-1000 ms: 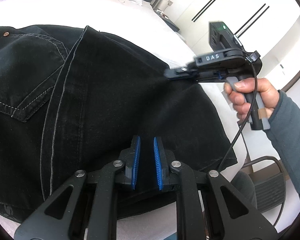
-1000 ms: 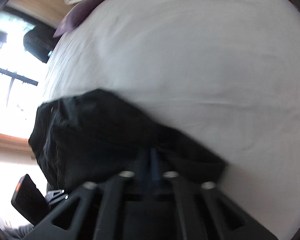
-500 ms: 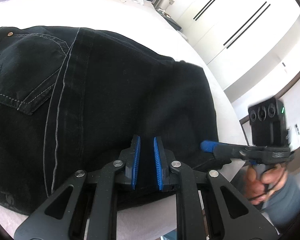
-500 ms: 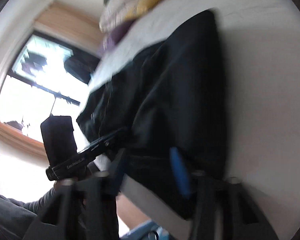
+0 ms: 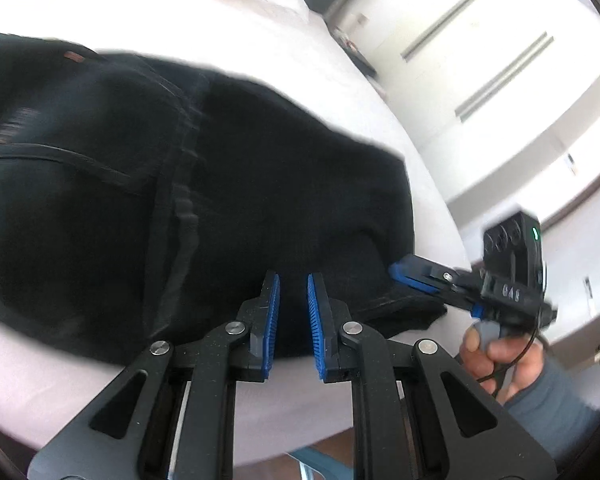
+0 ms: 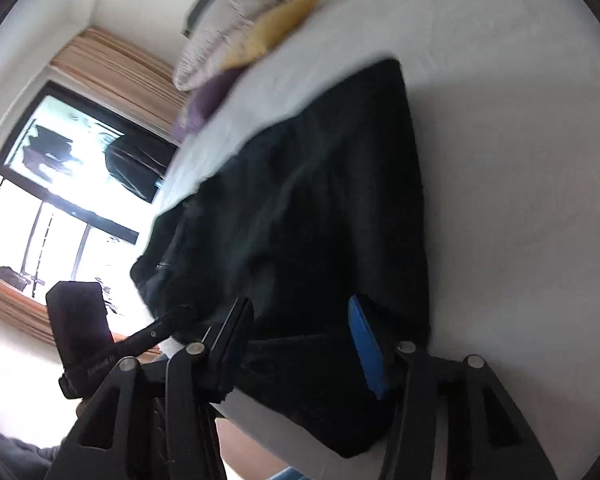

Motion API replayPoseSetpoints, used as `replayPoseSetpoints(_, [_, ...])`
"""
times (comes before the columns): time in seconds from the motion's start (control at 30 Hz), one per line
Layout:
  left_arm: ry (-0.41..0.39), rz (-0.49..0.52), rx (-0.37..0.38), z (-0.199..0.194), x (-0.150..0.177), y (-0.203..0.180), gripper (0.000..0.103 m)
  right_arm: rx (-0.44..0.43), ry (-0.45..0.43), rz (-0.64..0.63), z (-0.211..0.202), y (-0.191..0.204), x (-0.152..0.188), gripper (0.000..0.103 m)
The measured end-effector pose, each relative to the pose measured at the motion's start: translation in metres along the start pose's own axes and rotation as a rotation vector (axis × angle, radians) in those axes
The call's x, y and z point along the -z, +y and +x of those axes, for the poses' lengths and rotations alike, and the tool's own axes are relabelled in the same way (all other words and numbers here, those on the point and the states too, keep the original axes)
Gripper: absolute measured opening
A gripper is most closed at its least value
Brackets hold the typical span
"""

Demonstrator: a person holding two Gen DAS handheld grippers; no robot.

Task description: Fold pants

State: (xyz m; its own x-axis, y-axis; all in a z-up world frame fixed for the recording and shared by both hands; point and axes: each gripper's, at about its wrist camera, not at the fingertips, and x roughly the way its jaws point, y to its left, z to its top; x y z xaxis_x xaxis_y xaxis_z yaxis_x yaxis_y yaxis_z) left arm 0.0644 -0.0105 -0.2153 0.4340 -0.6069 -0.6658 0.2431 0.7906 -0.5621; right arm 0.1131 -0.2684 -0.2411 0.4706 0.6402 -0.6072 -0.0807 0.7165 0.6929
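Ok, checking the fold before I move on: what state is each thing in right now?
pants: folded over, flat on the bed.
left gripper: fingers nearly together; whether they pinch cloth is unclear.
right gripper: open, fingers have just been opening; the pants' corner lies between them, unpressed.

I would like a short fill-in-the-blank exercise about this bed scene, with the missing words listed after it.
1. The pants lying on the bed are ____ in colour.
2. The pads on the fingers of the left gripper are ____ in colour.
3. Near the head of the bed, between a pale pillow and a purple one, lies a ____ pillow.
4. The jaws of the right gripper stand ____, with the pants' edge between them.

Missing words: black; blue; yellow; open
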Motion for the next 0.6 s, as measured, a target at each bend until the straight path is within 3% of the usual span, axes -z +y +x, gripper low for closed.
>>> replayPoseSetpoints(0.07, [-0.081,-0.041,0.005,-0.037,0.001,0.014,0.014,-0.004,0.005,0.033,-0.012,0.007,0.001,0.069])
replayPoseSetpoints(0.17, [-0.183,-0.155,-0.034,-0.084,0.002,0.054,0.021,-0.061,-0.034,-0.008,-0.022,0.036,0.005,0.07])
replayPoseSetpoints(0.2, [-0.212,-0.202,-0.053,-0.097,0.003,0.07,0.037,-0.088,-0.054,-0.024,-0.026,0.046,0.003,0.071])
replayPoseSetpoints(0.23, [-0.251,-0.258,-0.068,-0.112,0.005,0.089,0.063,-0.102,-0.066,-0.024,-0.031,0.051,0.0,0.072])
replayPoseSetpoints(0.3, [-0.341,-0.366,-0.092,-0.136,0.007,0.124,0.075,-0.143,-0.084,-0.017,-0.029,0.062,-0.005,0.072])
replayPoseSetpoints(0.43, [-0.399,-0.489,-0.074,-0.155,0.009,0.167,0.075,-0.163,-0.066,-0.012,-0.004,0.08,-0.002,0.072])
replayPoseSetpoints(0.6, [-0.379,-0.513,-0.023,-0.135,-0.006,0.185,0.075,-0.148,-0.032,-0.01,0.003,0.09,0.008,0.072])
